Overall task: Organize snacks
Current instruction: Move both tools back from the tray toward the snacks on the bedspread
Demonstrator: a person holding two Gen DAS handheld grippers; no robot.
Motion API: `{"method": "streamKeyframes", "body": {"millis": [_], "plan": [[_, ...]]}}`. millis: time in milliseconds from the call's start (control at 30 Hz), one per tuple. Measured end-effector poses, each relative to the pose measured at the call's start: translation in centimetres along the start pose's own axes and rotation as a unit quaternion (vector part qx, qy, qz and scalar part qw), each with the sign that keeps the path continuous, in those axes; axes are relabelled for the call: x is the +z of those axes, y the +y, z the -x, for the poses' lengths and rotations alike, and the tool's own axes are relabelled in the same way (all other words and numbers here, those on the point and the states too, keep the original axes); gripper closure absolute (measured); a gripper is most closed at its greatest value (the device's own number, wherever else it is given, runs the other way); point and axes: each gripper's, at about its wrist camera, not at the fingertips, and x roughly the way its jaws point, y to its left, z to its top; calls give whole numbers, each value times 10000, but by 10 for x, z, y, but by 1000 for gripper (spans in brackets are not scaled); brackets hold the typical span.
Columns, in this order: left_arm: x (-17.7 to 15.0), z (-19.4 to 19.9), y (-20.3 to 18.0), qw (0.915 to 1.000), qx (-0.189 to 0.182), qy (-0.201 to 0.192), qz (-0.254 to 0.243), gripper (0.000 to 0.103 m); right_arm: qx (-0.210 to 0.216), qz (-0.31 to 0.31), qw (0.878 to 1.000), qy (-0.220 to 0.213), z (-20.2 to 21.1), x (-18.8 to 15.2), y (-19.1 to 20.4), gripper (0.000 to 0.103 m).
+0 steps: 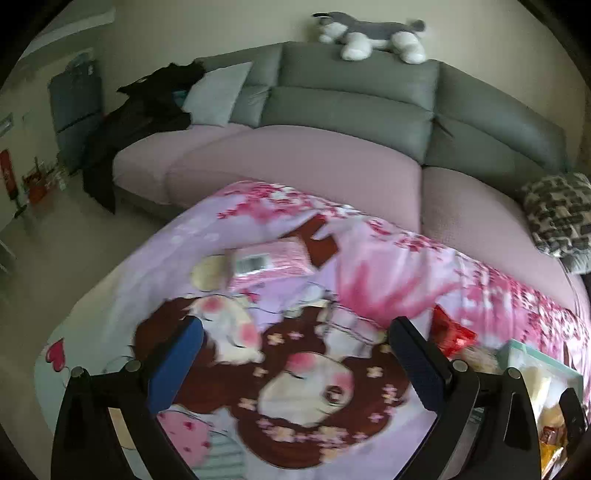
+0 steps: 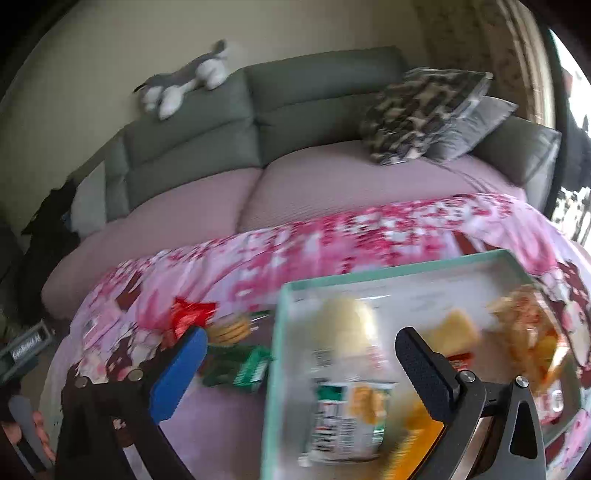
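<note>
A mint-rimmed tray [image 2: 388, 271] sits on the cartoon-print cloth and holds several snack packs, among them a white and green packet [image 2: 351, 417] and a pale round bag [image 2: 343, 325]. My right gripper [image 2: 299, 354] is open and empty above the tray's left edge. Left of the tray lie a green packet [image 2: 240, 365], a stack of biscuits [image 2: 229, 328] and a red packet [image 2: 190, 314]. My left gripper [image 1: 295, 347] is open and empty over the cloth. A pink packet [image 1: 269, 260] lies ahead of it. The red packet [image 1: 452, 334] and tray [image 1: 535, 356] show at its right.
A grey and pink sofa [image 1: 332, 155] runs behind the table, with a plush dog [image 1: 373, 35] on top and patterned cushions [image 2: 424, 114] at its right end. Dark clothes [image 1: 144, 110] lie on its left end. Floor lies left of the table.
</note>
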Motion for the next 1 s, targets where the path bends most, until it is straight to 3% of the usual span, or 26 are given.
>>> {"method": "streamKeyframes", "body": {"millis": [200, 367, 567, 667, 867, 1000], "plan": [[7, -12, 43, 9987, 141, 130, 465, 2, 267, 192, 9993, 204, -15, -10, 33, 0], [5, -24, 52, 9982, 173, 328, 468, 2, 341, 303, 9982, 378, -28, -17, 47, 0], [-3, -42, 26, 9973, -275, 621, 278, 2, 171, 299, 9977, 593, -41, -21, 45, 1], [-8, -50, 5, 9953, -634, 720, 138, 2, 120, 384, 9968, 696, -48, -23, 46, 12], [-13, -60, -30, 9884, -1260, 853, -48, 2, 140, 317, 9959, 831, -59, -21, 43, 21], [-16, -65, -48, 9838, -1530, 900, -256, 2, 157, 265, 9950, 947, -67, -20, 41, 23]]}}
